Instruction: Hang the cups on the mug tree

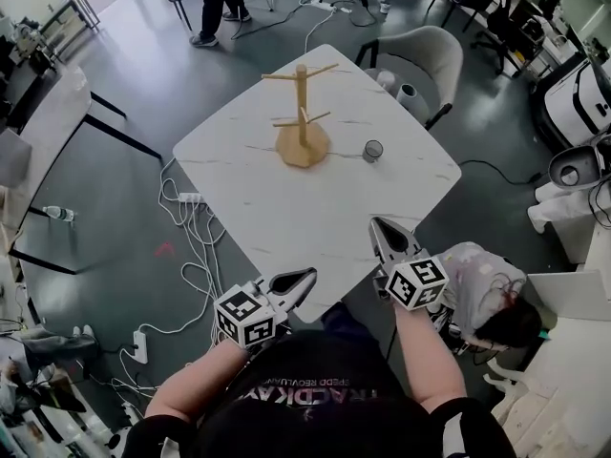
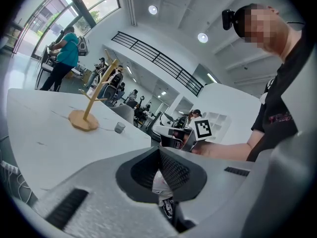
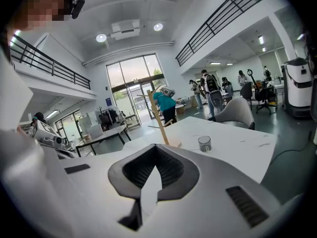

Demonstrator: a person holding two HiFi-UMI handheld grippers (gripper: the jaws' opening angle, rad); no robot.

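Observation:
A wooden mug tree (image 1: 302,122) stands on the far half of the white marble table (image 1: 286,208), all its pegs bare. A small grey cup (image 1: 372,151) stands upright on the table just right of its base. Both grippers hover over the near table edge, well short of the cup. The left gripper (image 1: 305,276) and the right gripper (image 1: 380,223) are both shut with nothing held. In the left gripper view its gripper (image 2: 159,152) faces the mug tree (image 2: 91,108) and the cup (image 2: 119,128). The right gripper (image 3: 157,150) likewise looks toward the tree (image 3: 158,118) and the cup (image 3: 204,143).
A grey chair (image 1: 425,60) stands at the table's far right corner. Cables and power strips (image 1: 186,246) lie on the floor to the left. Another table (image 1: 48,122) stands further left. A person crouches on the floor (image 1: 492,299) to the right, and people stand beyond (image 1: 215,3).

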